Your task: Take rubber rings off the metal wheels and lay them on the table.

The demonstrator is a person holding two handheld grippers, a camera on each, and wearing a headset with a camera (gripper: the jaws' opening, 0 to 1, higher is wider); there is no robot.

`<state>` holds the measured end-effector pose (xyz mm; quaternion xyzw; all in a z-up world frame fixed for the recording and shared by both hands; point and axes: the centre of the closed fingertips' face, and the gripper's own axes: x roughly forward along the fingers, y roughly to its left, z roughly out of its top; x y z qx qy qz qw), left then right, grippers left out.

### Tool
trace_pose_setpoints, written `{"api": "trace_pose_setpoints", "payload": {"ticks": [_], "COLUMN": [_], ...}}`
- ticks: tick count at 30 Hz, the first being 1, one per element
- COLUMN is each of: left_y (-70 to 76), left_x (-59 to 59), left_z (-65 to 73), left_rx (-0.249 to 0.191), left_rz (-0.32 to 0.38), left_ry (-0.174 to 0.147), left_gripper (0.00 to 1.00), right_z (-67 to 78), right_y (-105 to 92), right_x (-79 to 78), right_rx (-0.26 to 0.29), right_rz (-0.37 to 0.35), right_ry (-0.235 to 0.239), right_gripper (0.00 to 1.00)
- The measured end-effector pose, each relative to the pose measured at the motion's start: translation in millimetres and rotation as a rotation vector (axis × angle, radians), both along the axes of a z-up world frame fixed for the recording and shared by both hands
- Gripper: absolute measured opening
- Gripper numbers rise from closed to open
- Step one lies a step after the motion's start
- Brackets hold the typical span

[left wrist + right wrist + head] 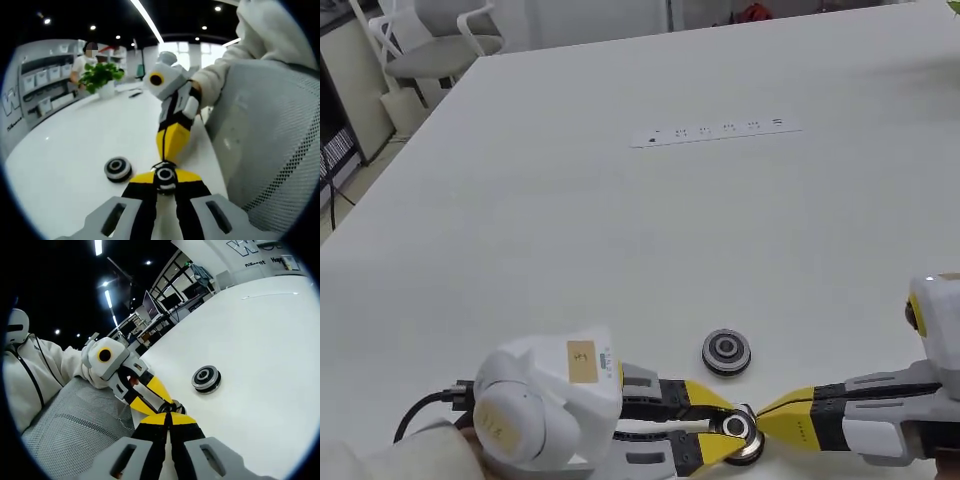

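Left tool was closed on a wheel, one yellow jaw on each side of it, holding it just above the table at the near edge. Right tool came in from the opposite side, tip to tip with the left; its jaws were nearly together, pinching the black ring at the wheel's rim. Ring was on the wheel, not off; how far it had lifted could not be told. Both tools lay roughly level and in line, meeting at the wheel. Second wheel lay flat on the table just beyond the held one, apart from both tools, black ring around its metal hub. Further out on the white table, a row of flush sockets, well apart from the wheels. White chair past the far left corner. In the left gripper view, a grey mesh chair back sat beside the white sleeve holding the right tool, and a potted plant stood at the table's far end.
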<state>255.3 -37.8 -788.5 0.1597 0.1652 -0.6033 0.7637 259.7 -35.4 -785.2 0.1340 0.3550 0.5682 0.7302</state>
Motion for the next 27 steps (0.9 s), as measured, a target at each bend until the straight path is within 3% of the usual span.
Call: {"api": "trace_pose_setpoints", "payload": {"ticks": [25, 27], "left_y": [0.1, 0.1], "left_x": [0.6, 0.6], "left_z": [-0.4, -0.4], "left_rx": [0.000, 0.001], "left_rz": [0.002, 0.003], "left_ry": [0.000, 0.000], "left_gripper": [0.14, 0.14], "right_z": [6.4, 3.9], "right_y": [2.7, 1.2], "right_x": [-1.4, 0.1], "right_rx": [0.039, 0.021], "right_rz": [0.016, 0.012], "right_ry": [-0.017, -0.027], "right_gripper": [0.00, 0.00]}}
